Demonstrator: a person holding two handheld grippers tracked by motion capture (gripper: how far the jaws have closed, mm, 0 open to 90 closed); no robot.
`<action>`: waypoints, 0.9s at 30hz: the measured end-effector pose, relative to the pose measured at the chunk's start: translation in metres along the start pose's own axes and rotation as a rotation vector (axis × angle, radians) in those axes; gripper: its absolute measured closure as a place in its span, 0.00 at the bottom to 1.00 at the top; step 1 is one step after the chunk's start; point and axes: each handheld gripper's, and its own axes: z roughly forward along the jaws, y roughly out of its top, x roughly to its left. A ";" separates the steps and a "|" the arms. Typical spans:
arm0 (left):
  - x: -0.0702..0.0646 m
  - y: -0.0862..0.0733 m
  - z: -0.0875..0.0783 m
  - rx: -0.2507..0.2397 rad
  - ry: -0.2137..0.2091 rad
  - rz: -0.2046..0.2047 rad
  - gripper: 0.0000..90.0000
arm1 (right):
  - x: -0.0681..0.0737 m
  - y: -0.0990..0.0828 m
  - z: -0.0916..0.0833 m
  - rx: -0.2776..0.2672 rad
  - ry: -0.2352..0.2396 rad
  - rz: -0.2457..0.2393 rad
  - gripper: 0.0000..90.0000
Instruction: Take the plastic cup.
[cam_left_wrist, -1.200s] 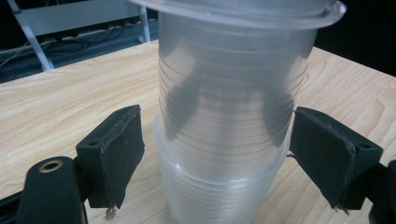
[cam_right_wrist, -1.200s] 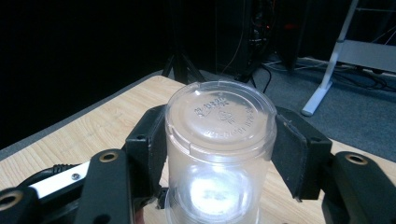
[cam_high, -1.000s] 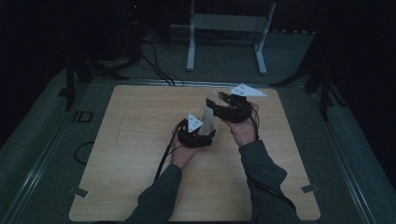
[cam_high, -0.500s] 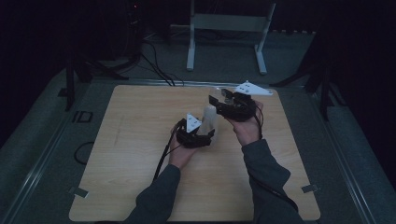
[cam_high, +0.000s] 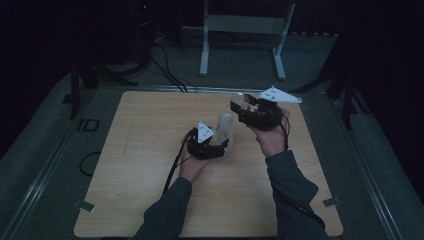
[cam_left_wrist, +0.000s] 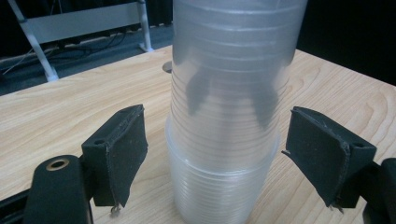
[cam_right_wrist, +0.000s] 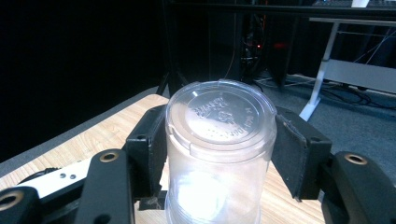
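My right claw (cam_high: 239, 106) has lifted one clear ribbed plastic cup (cam_right_wrist: 217, 154) off the translucent cup stack (cam_left_wrist: 229, 116), which stands between my left claw's (cam_left_wrist: 233, 154) wide jaws.

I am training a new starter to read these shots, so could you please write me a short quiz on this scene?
1. True or false: the pads of the left claw press on the stack of clear cups.
2. What does the right claw hold? A) a single clear cup B) a metal spoon C) nothing
3. What does the stack stand on?

Key
1. False: the pads stand apart from the stack, with a gap on each side.
2. A: both pads press on its sides.
3. The wooden table.
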 end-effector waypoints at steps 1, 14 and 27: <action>0.000 0.000 0.000 -0.001 0.001 0.003 0.22 | -0.001 0.000 -0.002 -0.001 -0.003 0.001 0.45; 0.000 -0.003 -0.002 -0.004 -0.010 -0.004 0.22 | -0.015 -0.006 -0.017 0.008 -0.039 0.014 0.45; 0.001 -0.003 -0.009 -0.025 -0.014 -0.008 0.22 | -0.026 -0.015 -0.024 0.019 -0.062 0.033 0.45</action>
